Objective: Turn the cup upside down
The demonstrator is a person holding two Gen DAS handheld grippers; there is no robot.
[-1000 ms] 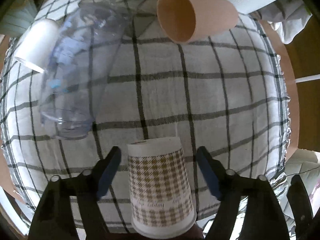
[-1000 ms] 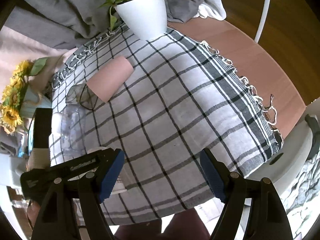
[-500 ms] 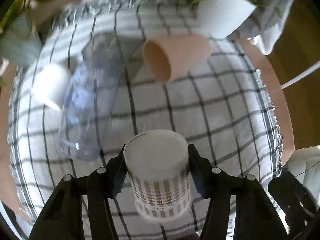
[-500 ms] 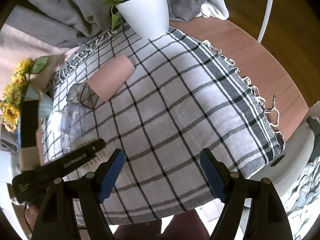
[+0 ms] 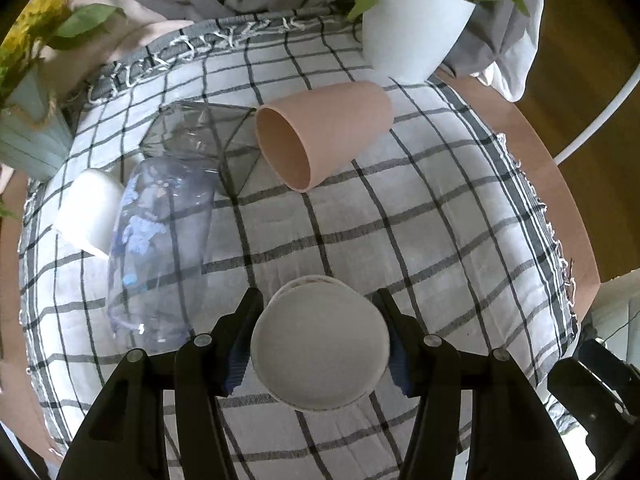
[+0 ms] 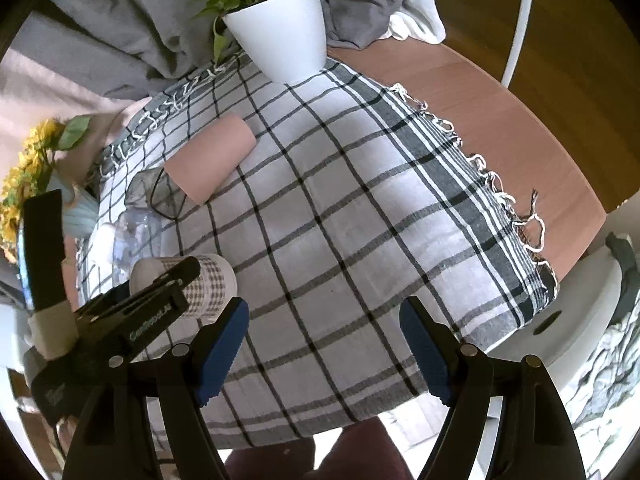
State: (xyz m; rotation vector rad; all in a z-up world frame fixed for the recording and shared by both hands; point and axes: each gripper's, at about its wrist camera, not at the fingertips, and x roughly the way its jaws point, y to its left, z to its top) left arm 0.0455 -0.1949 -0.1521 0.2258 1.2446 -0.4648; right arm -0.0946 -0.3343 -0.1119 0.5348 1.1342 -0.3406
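Both left gripper (image 5: 320, 340) fingers pinch the checked paper cup (image 5: 320, 342) sideways; right gripper (image 6: 324, 344) fingers spread.

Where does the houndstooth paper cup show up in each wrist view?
Left wrist: houndstooth paper cup at bottom centre, clamped by the left gripper.
Right wrist: cup at lower left, partly behind that gripper.
Shared landmark: the pink cup lying on its side.

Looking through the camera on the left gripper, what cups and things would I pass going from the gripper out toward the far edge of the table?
Near to far: the houndstooth paper cup clamped in the left gripper → the pink cup lying on its side → the white plant pot at the far edge of the checked cloth.
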